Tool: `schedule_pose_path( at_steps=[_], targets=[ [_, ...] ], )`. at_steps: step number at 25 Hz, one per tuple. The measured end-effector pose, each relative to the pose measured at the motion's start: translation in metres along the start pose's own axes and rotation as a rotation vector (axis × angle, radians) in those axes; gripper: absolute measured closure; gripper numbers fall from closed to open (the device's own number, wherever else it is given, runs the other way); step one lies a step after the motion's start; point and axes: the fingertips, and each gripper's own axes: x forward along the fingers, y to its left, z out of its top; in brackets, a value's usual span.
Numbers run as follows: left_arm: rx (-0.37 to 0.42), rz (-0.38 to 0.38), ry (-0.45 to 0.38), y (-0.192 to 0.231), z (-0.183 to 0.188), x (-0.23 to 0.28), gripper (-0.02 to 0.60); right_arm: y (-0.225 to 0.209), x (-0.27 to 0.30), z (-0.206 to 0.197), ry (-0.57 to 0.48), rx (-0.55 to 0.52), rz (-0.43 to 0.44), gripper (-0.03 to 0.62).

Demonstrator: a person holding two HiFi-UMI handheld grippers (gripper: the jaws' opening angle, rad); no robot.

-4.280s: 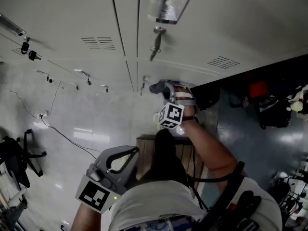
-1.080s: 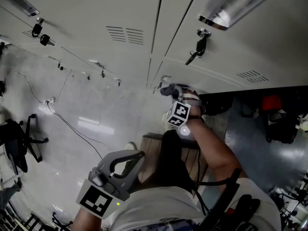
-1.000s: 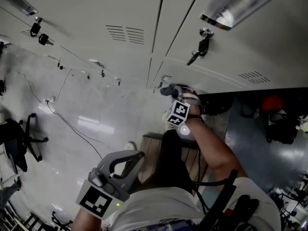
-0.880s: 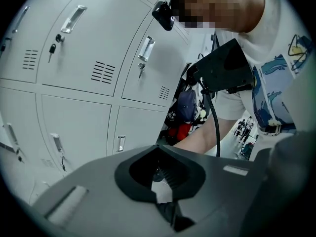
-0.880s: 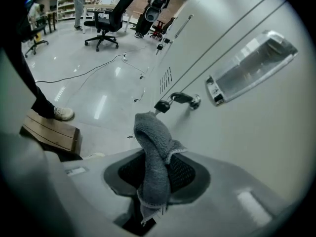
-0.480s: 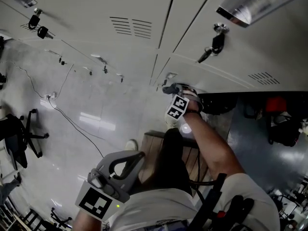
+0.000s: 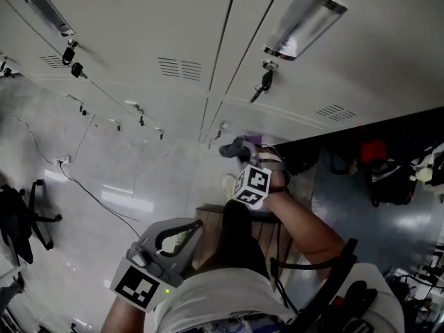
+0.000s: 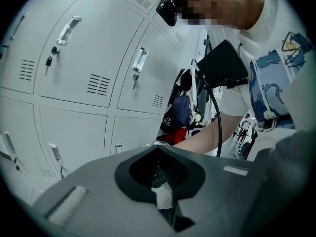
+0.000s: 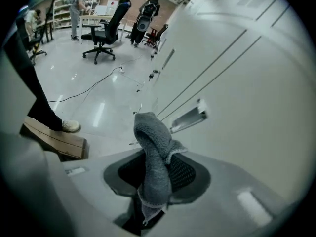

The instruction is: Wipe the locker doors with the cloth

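Observation:
Pale grey locker doors (image 7: pixel 139 26) fill the upper head view. A grey cloth (image 7: pixel 233 148) is bunched in my right gripper (image 7: pixel 239 151), which is shut on it at a lower door beside the vertical seam. In the right gripper view the cloth (image 9: pixel 154 152) stands up out of the right gripper (image 9: pixel 157 174), close to a door (image 9: pixel 247 98) and its metal handle (image 9: pixel 188 117). My left gripper (image 7: pixel 177 231) hangs low by my body, away from the lockers. In its own view the left gripper (image 8: pixel 160 181) looks shut and holds nothing.
A key (image 7: pixel 262 82) hangs in a lock under a shiny handle (image 7: pixel 302 23). At right an open locker holds dark bags (image 7: pixel 378 161). My foot rests on a wooden board (image 9: pixel 54 139). A cable (image 7: pixel 90 193) crosses the floor, and an office chair (image 9: pixel 106 33) stands farther off.
The head view has swung, so the lockers sit differently in frame. My right gripper keeps the cloth at the lower door by the seam. The left gripper has stayed low.

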Motion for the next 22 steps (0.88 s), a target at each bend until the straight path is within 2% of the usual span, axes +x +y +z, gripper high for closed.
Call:
schedule_pose_path(
  at_steps=[6, 10, 14, 22],
  targets=[
    [0.019, -0.025, -0.034, -0.003, 0.013, -0.005, 0.578, -0.058, -0.116, 0.042, -0.098, 0.004, -0.132, 0.482],
    [0.048, -0.035, -0.049, -0.008, 0.021, -0.003, 0.578, -0.092, -0.151, 0.06, -0.113, 0.009, -0.197, 0.482],
    [0.056, -0.035, -0.049, -0.011, 0.024, -0.001, 0.578, -0.117, -0.15, 0.066, -0.113, 0.012, -0.243, 0.482],
    [0.046, -0.02, -0.043, -0.006, 0.02, 0.002, 0.578, -0.105, -0.097, 0.049, -0.067, -0.006, -0.198, 0.482]
  ],
)
